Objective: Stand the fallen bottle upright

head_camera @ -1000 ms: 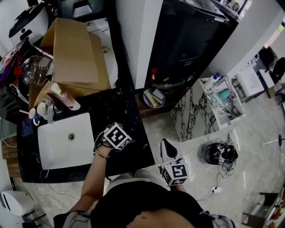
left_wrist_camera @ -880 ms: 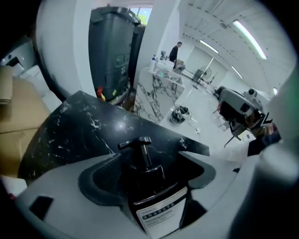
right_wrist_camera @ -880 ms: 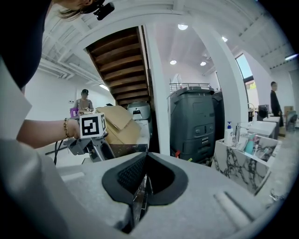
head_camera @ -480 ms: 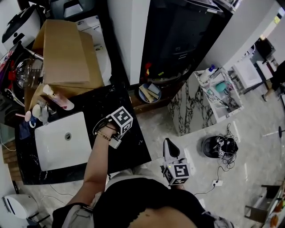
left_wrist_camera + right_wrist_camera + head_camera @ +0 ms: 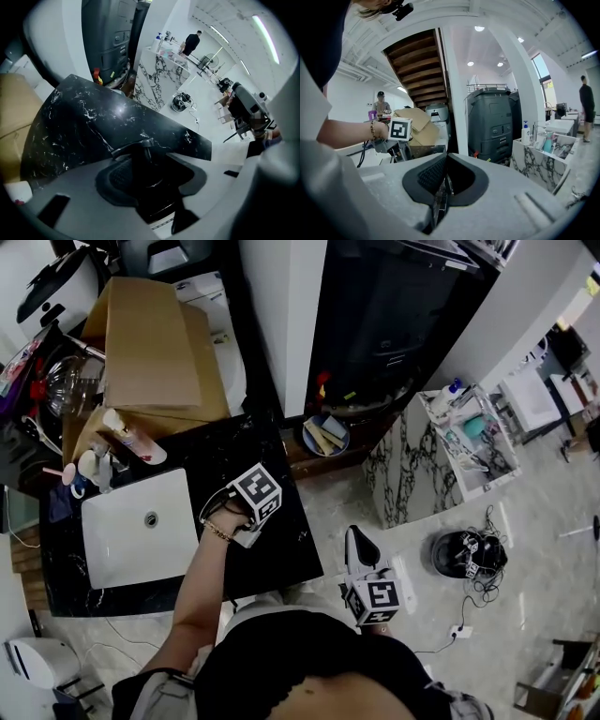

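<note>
A black pump bottle (image 5: 149, 176) rests on the black marble counter (image 5: 84, 126), its pump head (image 5: 136, 144) pointing away from me. My left gripper (image 5: 150, 161) points steeply down over it. Its jaws are closing, with the bottle between the pads and filling nearly the whole gap. In the head view the left gripper (image 5: 248, 512) hides the bottle. My right gripper (image 5: 356, 549) hangs off the counter's right edge over the floor, shut with nothing in it (image 5: 443, 187). From the right gripper view the left gripper (image 5: 396, 150) shows at the left.
A white sink (image 5: 141, 531) lies left of the left gripper. A cardboard box (image 5: 150, 343) and toiletry bottles (image 5: 131, 442) stand behind it. A dark cabinet (image 5: 403, 315), a bowl (image 5: 326, 437), a marble shelf unit (image 5: 450, 446) and a black object with cables (image 5: 466, 554) stand to the right.
The left gripper has tipped more steeply down over the counter while staying in about the same spot. The right gripper has hardly moved.
</note>
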### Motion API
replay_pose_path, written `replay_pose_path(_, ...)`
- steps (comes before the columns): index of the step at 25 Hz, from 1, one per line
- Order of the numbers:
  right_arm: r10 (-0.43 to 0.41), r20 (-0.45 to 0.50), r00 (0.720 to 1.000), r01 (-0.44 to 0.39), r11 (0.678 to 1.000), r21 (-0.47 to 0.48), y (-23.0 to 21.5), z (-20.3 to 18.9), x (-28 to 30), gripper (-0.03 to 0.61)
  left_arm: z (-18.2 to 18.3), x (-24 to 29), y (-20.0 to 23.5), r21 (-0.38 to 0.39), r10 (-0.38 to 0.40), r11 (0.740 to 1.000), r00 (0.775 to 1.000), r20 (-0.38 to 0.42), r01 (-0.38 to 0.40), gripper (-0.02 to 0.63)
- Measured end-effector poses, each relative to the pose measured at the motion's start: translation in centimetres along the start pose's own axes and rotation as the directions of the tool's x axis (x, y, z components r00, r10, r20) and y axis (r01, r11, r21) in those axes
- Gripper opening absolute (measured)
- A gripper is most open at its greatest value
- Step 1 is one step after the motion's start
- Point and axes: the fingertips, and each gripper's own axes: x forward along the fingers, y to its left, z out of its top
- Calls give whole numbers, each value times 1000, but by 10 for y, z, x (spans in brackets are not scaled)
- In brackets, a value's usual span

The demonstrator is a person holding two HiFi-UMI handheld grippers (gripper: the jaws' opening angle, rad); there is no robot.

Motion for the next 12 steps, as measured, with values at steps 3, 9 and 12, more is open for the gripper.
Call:
replay_pose_path(3,21,1,1000,-21,1000,-8,5,1,2,3,-2,-10,0,-19,18,1000,998,57,-17,187)
replay_pose_path(9,81,-8,997,-81,996,-27,23,0,9,3,-7,-35,1,-61,24,998,972,234,-10,186)
replay_pose_path(12,110,-10,994,-110,993,-41,33,1,13,3,-15,-54,3,-86,34,996,935,354,-3,186)
